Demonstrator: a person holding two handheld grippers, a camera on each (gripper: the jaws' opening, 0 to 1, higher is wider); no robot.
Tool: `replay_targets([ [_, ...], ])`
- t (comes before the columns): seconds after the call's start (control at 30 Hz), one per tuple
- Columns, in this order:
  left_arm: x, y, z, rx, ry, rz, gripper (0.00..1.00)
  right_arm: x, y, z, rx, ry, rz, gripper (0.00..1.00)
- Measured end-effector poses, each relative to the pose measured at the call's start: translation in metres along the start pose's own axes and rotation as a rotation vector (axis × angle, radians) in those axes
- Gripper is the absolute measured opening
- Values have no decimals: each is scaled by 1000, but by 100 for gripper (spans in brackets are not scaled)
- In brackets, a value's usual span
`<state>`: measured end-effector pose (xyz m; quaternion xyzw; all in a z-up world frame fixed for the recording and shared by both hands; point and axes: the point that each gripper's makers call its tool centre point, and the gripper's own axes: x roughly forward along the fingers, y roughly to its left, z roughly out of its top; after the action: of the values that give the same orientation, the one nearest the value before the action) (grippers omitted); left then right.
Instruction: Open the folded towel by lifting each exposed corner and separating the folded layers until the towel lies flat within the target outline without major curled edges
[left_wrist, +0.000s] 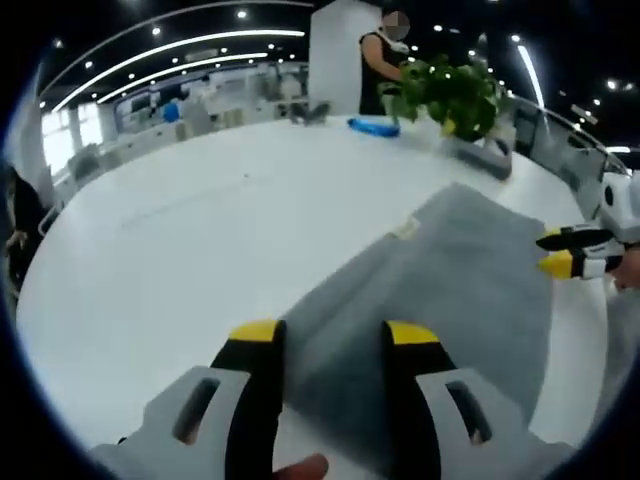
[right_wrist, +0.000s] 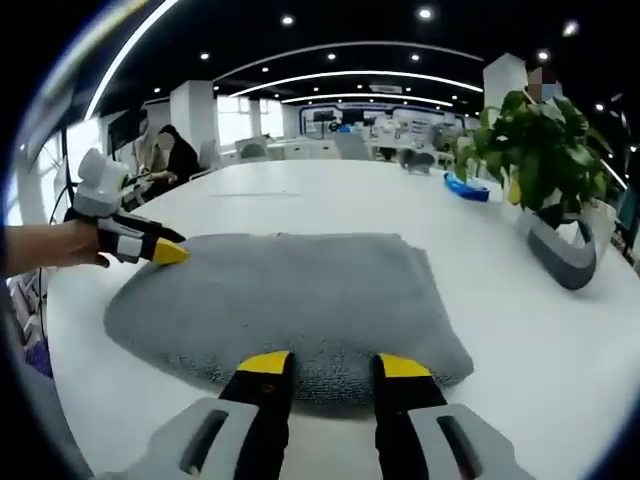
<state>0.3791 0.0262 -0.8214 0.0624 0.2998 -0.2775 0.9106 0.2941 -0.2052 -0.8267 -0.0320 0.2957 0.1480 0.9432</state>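
In the left gripper view, the left gripper (left_wrist: 333, 340) rises from 6 o'clock with its yellow-tipped jaws parted. The near edge of the grey towel (left_wrist: 440, 290) lies in the gap between them; whether the jaws touch the cloth cannot be told. The towel lies folded on the white table (left_wrist: 200, 230) and runs from 6 o'clock toward 2 o'clock. A small label (left_wrist: 405, 228) sits on its far edge near centre. At 3 o'clock the right gripper (left_wrist: 560, 252) reaches in over the towel's edge, its two tips close together; whether they pinch the cloth cannot be told. At 1 o'clock stand a potted plant (left_wrist: 450, 95) and a blue object (left_wrist: 373, 126), with a person (left_wrist: 382, 60) behind them.

In the right gripper view, the left gripper (right_wrist: 170, 250) enters at 9 o'clock, its tips at the towel's (right_wrist: 290, 295) edge. The right gripper (right_wrist: 335, 365) rises from 6 o'clock, jaws parted, with the towel's near edge at its tips. The potted plant (right_wrist: 545, 140) stands at 2 o'clock.
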Motion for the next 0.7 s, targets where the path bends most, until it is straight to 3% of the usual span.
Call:
replay_targets([
  [0.43, -14, -7, -11, -4, 34, 81, 33, 4, -1, 0, -38, 42, 63, 28],
  [0.7, -38, -11, -33, -60, 38, 155, 33, 11, 2, 3, -144, 100, 135, 28],
])
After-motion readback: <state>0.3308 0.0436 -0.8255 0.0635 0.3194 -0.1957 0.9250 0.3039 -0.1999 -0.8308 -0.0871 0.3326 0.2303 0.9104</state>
